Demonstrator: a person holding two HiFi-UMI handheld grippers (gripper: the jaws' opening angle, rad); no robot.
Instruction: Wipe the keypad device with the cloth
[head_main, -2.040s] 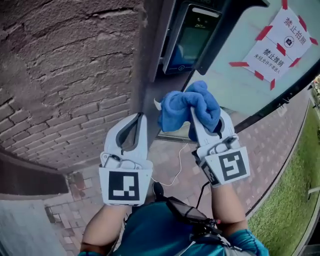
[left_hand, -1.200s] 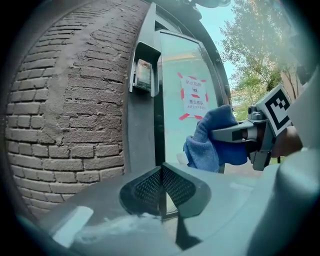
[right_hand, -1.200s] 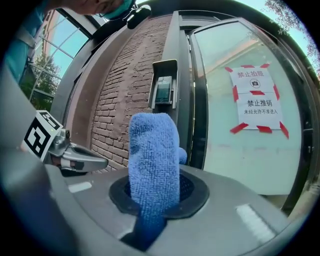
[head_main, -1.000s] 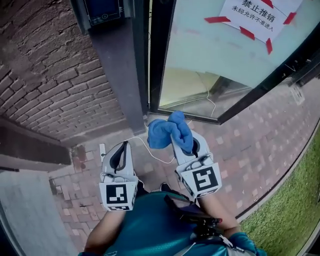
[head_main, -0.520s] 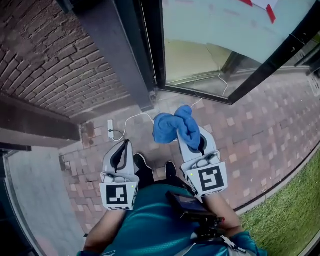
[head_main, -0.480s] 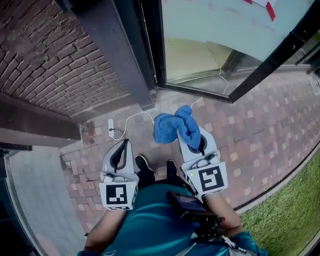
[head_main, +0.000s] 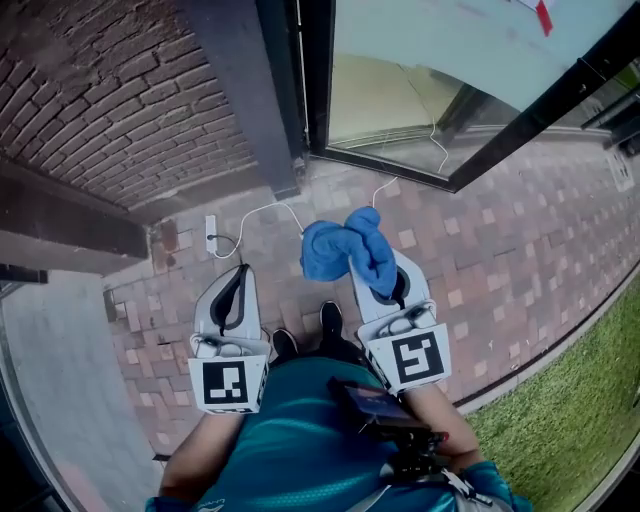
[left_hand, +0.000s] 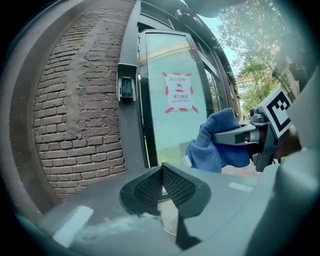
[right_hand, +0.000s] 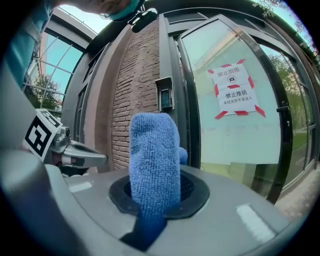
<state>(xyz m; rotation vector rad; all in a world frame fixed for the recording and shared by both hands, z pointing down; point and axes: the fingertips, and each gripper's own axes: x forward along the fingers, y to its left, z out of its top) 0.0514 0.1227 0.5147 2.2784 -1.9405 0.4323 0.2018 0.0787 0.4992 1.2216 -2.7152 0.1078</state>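
Blue cloth buries right tongs — tips unseen.

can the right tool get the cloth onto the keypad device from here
Probably not yet. Nothing blocks the way, but the right tool, shut on the cloth, is held low and well back from the keypad device, mounted higher beside the door.
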